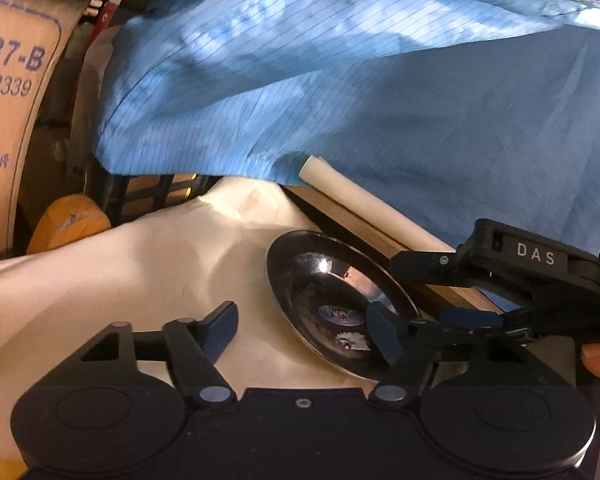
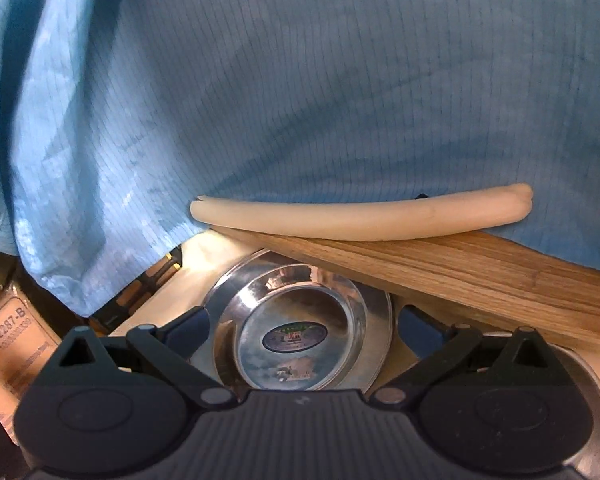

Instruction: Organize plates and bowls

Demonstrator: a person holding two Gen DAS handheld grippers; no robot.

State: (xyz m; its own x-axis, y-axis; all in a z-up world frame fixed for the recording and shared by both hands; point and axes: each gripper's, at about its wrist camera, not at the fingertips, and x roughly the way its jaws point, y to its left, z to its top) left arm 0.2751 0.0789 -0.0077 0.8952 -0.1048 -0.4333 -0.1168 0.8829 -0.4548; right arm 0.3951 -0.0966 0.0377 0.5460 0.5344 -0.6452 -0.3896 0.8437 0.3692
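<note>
Right gripper (image 2: 304, 334) jaws straddling steel bowl (image 2: 300, 332)

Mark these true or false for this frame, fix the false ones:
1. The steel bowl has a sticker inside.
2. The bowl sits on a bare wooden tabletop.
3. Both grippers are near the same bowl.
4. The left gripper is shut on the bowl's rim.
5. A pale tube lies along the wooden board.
1. True: the steel bowl has an oval sticker on its bottom.
2. False: it rests on a cream cloth.
3. True: the left gripper and the right gripper both reach toward it.
4. False: its jaws are apart, one finger over the bowl, nothing clamped.
5. True: the pale tube lies on the wooden board.
</note>
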